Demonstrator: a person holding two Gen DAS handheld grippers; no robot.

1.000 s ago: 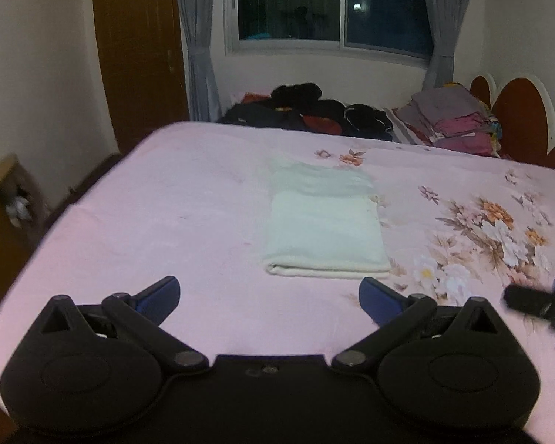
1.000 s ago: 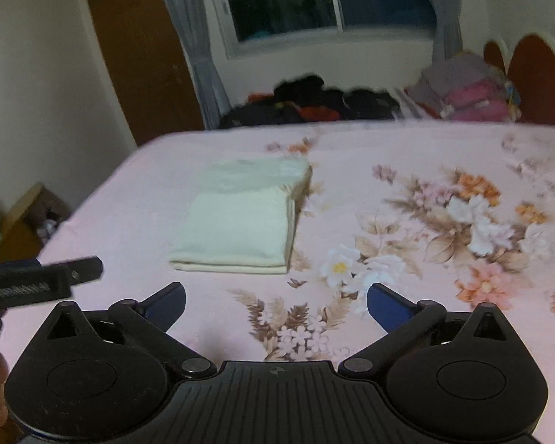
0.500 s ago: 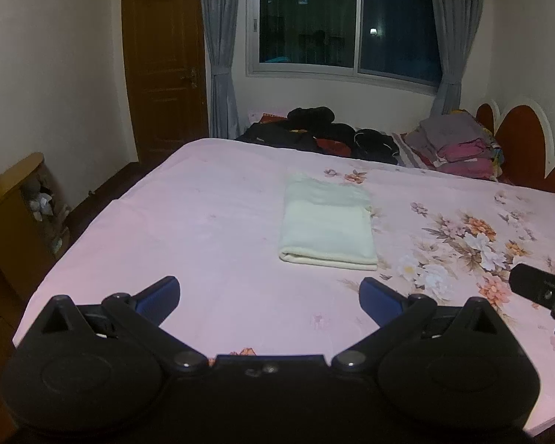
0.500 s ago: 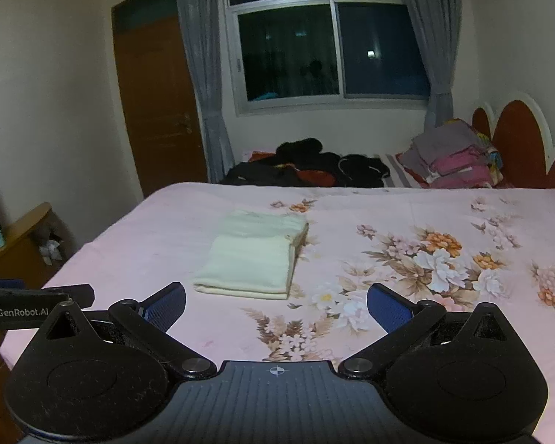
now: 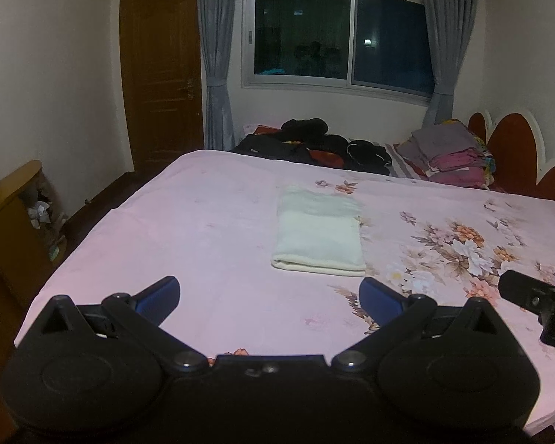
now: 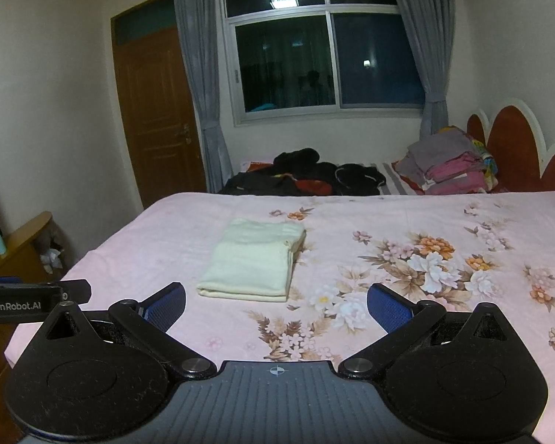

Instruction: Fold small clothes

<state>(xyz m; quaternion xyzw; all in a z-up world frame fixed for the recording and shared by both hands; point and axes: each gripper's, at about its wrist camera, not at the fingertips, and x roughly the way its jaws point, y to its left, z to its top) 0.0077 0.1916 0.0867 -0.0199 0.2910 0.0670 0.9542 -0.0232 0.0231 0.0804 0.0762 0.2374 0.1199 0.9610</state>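
Now the folded cream garment lies flat on the pink floral bedsheet, near the middle of the bed, its thick folded edge toward the cameras and apart from both tools; the left gripper hovers above the near part of the sheet with its jaws spread wide and nothing between the blue pads; the right gripper hangs likewise, jaws wide and empty. Behind the bed a heap of dark clothes sits under the window, beside a stack of folded laundry by the red headboard.
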